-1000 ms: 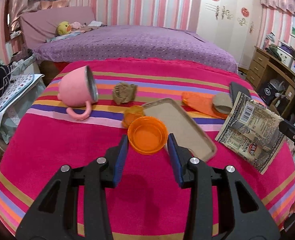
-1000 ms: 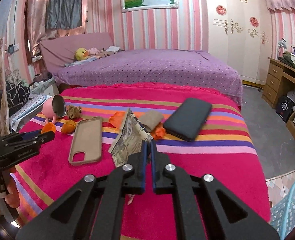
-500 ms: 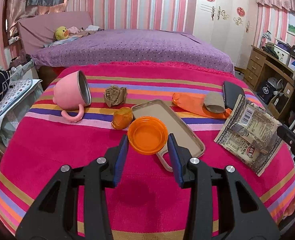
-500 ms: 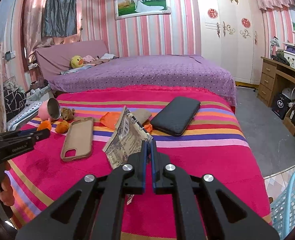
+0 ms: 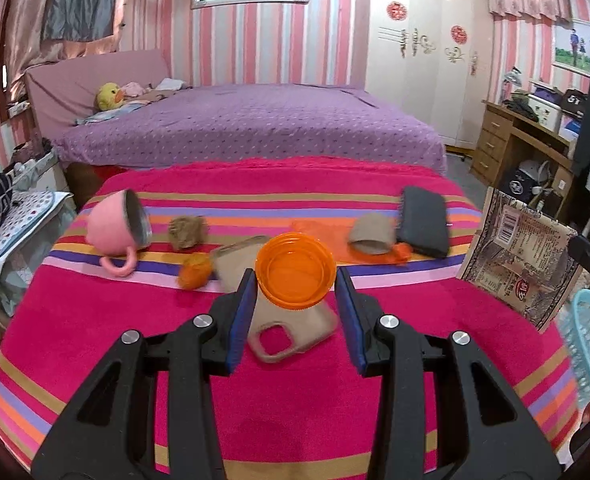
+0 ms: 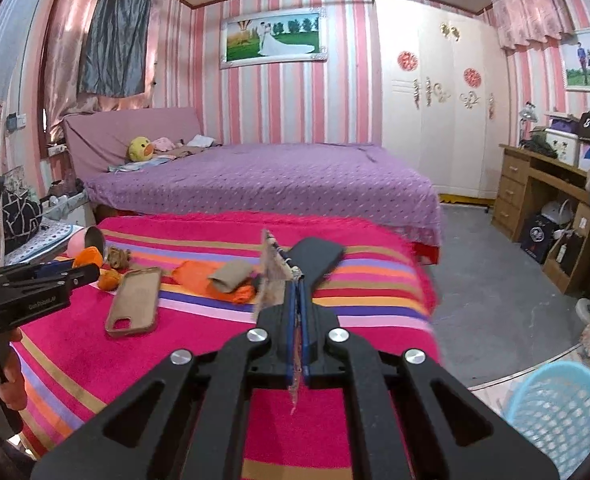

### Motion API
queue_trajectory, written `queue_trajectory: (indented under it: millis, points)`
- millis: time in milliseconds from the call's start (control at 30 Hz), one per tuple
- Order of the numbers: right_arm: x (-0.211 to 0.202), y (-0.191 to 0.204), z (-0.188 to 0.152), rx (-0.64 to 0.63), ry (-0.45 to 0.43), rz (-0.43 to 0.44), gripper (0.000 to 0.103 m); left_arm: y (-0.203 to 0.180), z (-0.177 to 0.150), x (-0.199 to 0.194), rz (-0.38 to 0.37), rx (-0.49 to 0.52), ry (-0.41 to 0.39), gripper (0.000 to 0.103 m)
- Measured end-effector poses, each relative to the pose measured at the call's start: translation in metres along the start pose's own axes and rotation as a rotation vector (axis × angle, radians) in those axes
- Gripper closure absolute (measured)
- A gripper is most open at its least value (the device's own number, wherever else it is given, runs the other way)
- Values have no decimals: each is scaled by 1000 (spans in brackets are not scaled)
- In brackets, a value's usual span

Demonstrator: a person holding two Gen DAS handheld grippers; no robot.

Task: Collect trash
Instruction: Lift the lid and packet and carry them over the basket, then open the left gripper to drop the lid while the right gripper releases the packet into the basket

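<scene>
Fingers of the left gripper (image 5: 295, 280) clamp an orange lid (image 5: 295, 270); right gripper (image 6: 296, 292) fingers clamp a printed wrapper (image 5: 519, 264).

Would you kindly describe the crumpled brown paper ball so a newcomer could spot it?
On the striped pink blanket, look toward the far left corner, where a pink mug lies tipped over. The brown paper ball sits just right of it: dull, wrinkled, unlike the bright orange lump nearer the camera.

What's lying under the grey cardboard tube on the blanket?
The grey cardboard tube rests on an orange plastic bag spread on the striped blanket; bunched orange plastic pokes out beside it. Whatever the tube and bag cover cannot be seen.
</scene>
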State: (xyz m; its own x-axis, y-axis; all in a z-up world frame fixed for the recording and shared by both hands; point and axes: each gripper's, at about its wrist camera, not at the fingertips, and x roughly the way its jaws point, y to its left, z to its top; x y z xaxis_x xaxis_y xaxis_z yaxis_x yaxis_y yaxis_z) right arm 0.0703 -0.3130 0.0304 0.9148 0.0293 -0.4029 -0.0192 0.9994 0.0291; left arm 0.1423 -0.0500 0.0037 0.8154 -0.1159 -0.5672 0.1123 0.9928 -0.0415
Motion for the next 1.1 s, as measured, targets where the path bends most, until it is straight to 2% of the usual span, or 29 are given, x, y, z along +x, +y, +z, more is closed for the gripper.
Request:
queue_trajectory:
  millis: [133,333,633,867,1100]
  points:
    - [-24,-39,1,18,-7,-51,101,-42,-1,-7,-23,32,-10,64]
    - [-65,-111,-9,59,-7,-159,101,-119,-5,-21,-109,67,-29,64]
    - [-116,-206,-41,112,30,-319,101,-240,-32,-31,-239,154,-10,64]
    - [-132,-252,-66,156,64,-396,101,-336,-68,-33,-346,254,29,64]
    - [-142,-296,-91,240,83,-446,101,-391,-85,-18,-400,309,96,64]
